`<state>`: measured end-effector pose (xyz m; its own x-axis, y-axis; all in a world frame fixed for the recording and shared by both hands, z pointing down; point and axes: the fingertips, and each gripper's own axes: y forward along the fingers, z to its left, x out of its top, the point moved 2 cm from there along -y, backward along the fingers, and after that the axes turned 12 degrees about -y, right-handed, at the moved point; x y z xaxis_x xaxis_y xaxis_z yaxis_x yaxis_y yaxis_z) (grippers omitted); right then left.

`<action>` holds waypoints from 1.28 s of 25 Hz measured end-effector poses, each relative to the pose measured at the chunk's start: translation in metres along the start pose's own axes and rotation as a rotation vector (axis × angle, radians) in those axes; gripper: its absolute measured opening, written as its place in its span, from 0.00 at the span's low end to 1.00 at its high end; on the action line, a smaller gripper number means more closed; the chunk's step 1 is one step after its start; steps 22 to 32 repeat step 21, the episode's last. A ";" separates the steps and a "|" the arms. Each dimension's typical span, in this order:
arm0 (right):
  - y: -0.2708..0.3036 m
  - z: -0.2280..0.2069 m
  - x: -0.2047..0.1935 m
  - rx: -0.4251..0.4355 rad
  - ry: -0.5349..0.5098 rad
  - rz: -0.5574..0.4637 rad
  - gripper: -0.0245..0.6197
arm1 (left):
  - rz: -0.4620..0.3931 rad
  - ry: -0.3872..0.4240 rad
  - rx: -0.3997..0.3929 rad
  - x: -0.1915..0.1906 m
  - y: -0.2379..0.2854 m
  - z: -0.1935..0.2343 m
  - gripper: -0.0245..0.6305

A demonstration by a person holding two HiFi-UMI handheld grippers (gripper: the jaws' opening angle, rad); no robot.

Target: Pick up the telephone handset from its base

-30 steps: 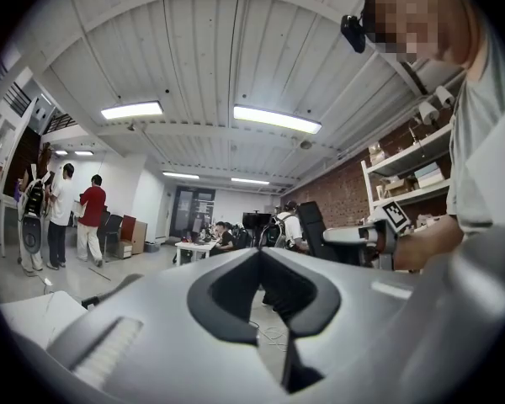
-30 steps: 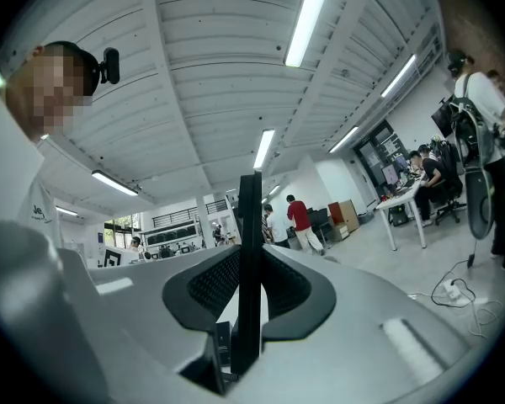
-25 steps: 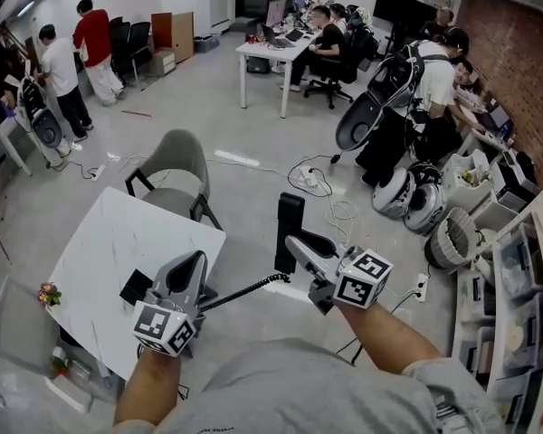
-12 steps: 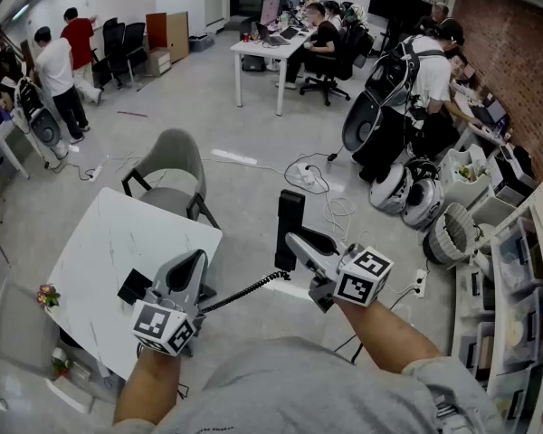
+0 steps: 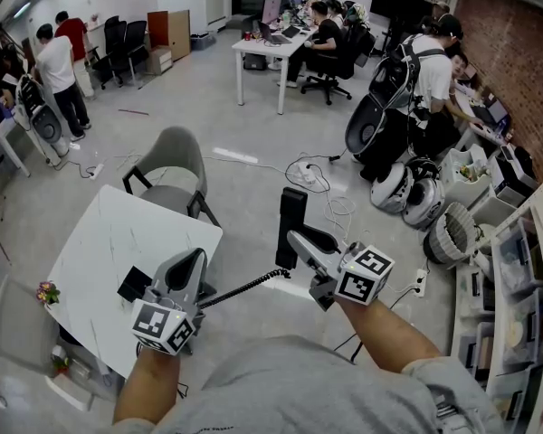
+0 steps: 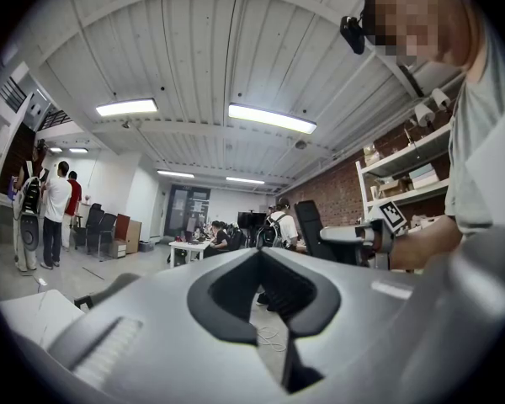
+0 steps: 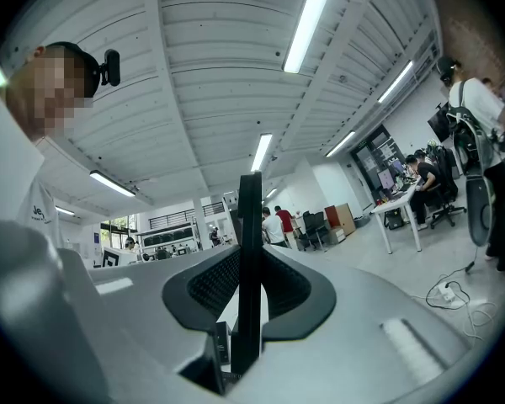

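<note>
The black telephone handset [image 5: 290, 227] stands upright in the air over the floor, right of the table. My right gripper [image 5: 295, 240] is shut on its lower part, and in the right gripper view the handset [image 7: 250, 217] rises between the pads of the right gripper [image 7: 249, 255]. A black coiled cord [image 5: 240, 289] runs from the handset leftwards to the table edge. The black telephone base [image 5: 134, 285] lies on the white table [image 5: 109, 242], partly hidden behind my left gripper [image 5: 197, 257]. The left gripper [image 6: 259, 255] is shut with nothing in it.
A grey chair [image 5: 170, 165] stands at the table's far side. Cables and a power strip [image 5: 309, 179] lie on the floor beyond the handset. Shelves [image 5: 525, 287] line the right wall. Several people stand or sit at desks [image 5: 276, 48] farther back.
Both grippers and the handset have stayed where they were. At the far left, the person in red has walked farther away.
</note>
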<state>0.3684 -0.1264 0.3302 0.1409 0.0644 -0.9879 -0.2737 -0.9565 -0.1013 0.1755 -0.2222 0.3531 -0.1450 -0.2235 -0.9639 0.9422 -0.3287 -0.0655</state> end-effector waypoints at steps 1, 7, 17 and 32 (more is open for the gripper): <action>0.000 0.000 0.000 0.002 -0.001 0.000 0.16 | -0.001 0.000 0.001 0.000 0.000 0.001 0.13; 0.001 0.002 -0.001 0.010 -0.010 0.006 0.16 | -0.006 0.000 0.005 0.003 -0.002 -0.001 0.13; 0.001 0.001 0.001 0.017 -0.015 0.005 0.16 | -0.011 -0.003 0.012 0.001 -0.005 -0.001 0.13; 0.000 0.002 0.002 0.015 -0.018 0.008 0.16 | -0.015 0.001 0.015 0.003 -0.006 -0.002 0.13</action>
